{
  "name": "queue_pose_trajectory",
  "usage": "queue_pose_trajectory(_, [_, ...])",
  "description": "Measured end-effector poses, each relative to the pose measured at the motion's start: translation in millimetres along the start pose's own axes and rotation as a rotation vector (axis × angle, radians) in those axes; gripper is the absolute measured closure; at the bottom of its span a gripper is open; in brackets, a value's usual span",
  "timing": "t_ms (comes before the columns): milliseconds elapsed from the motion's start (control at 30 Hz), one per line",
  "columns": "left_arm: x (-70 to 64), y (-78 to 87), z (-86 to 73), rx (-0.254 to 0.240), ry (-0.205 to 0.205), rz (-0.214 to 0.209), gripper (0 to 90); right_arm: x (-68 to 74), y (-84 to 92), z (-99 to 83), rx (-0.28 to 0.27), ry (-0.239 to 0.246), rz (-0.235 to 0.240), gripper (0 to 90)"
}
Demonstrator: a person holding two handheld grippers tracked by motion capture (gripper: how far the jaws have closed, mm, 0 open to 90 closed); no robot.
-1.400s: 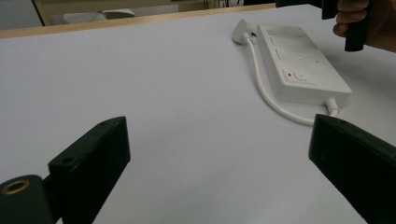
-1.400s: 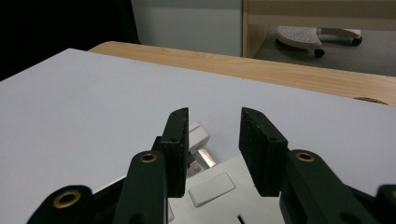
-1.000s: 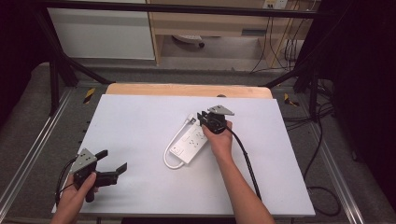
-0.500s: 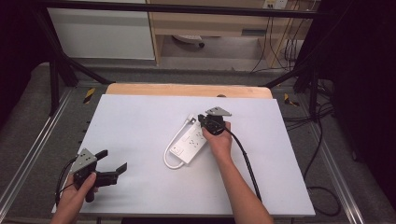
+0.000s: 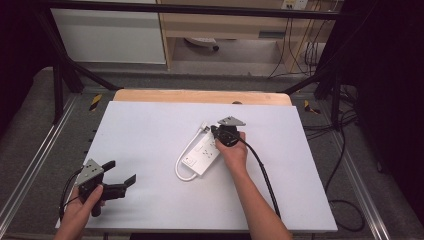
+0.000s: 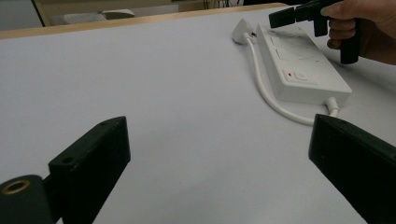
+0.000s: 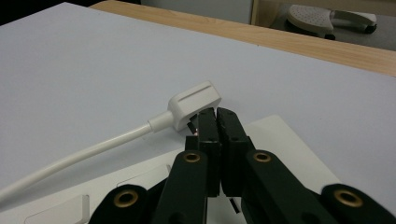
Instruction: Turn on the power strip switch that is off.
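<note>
A white power strip point(image 5: 204, 152) is lying near the middle of the white table point(image 5: 150, 125), its cord point(image 5: 186, 159) looped along its left side to a plug point(image 7: 194, 103) lying at the far end. The right gripper point(image 5: 216, 132) is being held over that far end, jaws pressed together with nothing between them, tips just beside the plug. The left gripper point(image 5: 120, 176) is being held at the near left corner, jaws spread wide and empty. If the plug is being nudged, slow, low pushes are probably best, so the strip is not being dragged.

A power strip point(image 5: 204, 154) is laid mid-worktop point(image 5: 150, 135), under the right claw point(image 5: 216, 131); its plug point(image 7: 194, 105) is found just ahead.
</note>
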State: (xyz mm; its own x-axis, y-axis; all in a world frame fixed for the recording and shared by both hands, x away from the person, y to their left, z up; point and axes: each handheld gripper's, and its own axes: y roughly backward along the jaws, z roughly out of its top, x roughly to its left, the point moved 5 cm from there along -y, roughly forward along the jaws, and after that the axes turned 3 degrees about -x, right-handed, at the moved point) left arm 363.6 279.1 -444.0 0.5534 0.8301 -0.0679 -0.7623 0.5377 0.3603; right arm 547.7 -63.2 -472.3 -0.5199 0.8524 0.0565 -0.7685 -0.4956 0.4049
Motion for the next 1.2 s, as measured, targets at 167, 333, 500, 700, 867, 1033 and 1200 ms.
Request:
queue_pose_trajectory(167, [0.1, 0.0, 0.0, 0.000, 0.000, 0.000, 5.7, 1.5, -0.2, -1.8, 0.008, 0.008, 0.005, 89.9])
queue_pose_trajectory(333, [0.0, 0.0, 0.0, 0.000, 0.001, 0.000, 5.6, 2.6, -0.7, -3.4, 0.014, 0.008, 0.008, 89.9])
queue_pose_trajectory(500, [0.0, 0.1, -0.1, 0.000, 0.001, 0.000, 5.6, 3.3, 0.0, -5.0, 0.008, 0.010, 0.006, 90.0])
queue_pose_trajectory(700, [0.0, -0.2, -0.1, 0.003, -0.002, 0.000, 5.7, 3.7, 0.8, -5.6, 0.007, 0.020, 0.005, 90.0])
queue_pose_trajectory(867, [-0.1, -0.2, -0.2, 0.004, -0.004, 0.001, 5.6, 4.1, 1.0, -5.7, 0.008, 0.021, 0.005, 90.0])
queue_pose_trajectory(1033, [0.0, -0.3, -0.4, 0.006, -0.006, 0.002, 5.6, 4.1, 1.0, -5.7, 0.009, 0.025, 0.005, 90.0])
queue_pose_trajectory(1200, [-0.1, -0.4, -0.4, 0.006, -0.005, 0.002, 5.6, 4.4, 0.8, -5.9, 0.008, 0.035, 0.003, 90.0])
